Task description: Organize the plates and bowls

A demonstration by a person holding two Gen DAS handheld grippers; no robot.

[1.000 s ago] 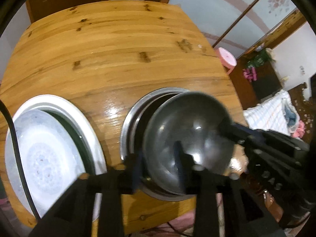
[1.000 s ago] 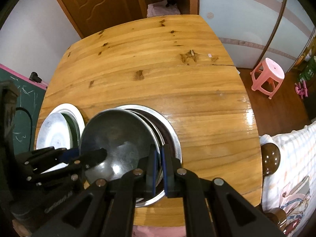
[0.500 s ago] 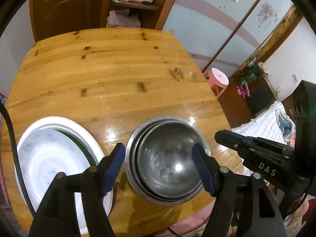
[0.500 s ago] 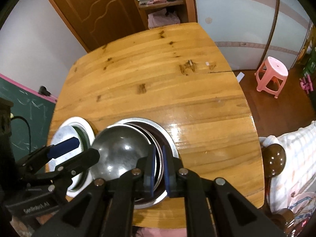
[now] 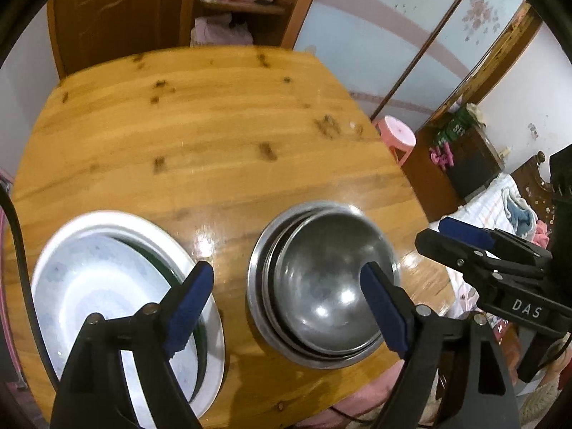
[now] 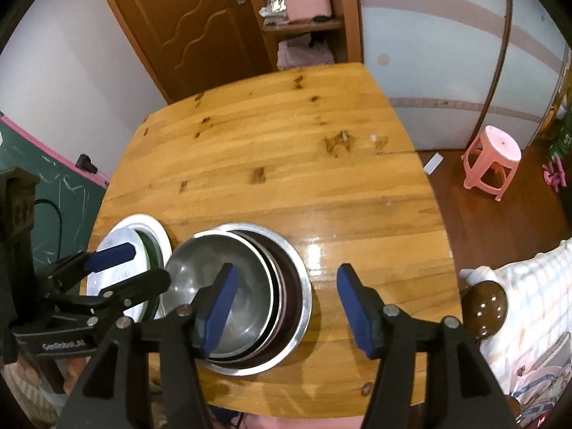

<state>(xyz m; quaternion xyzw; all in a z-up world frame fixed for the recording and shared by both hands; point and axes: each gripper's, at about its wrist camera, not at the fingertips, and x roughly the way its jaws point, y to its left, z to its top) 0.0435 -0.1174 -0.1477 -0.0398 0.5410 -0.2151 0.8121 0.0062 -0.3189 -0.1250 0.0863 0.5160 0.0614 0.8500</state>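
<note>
The green plate point(image 5: 168, 268) in the stack of plates point(image 5: 107, 286) shows only as a sliver; the lower steel bowls point(image 6: 286, 286) show only their rims.

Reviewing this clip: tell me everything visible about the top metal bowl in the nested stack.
The top metal bowl is a round, shiny steel-looking bowl, upright and apparently empty, with ceiling-light glints inside. It sits nested in at least two wider metal bowls, shifted off-centre so their rims show on one side. The stack rests near the front edge of the wooden table, beside the white plates. Neither gripper touches it.
</note>
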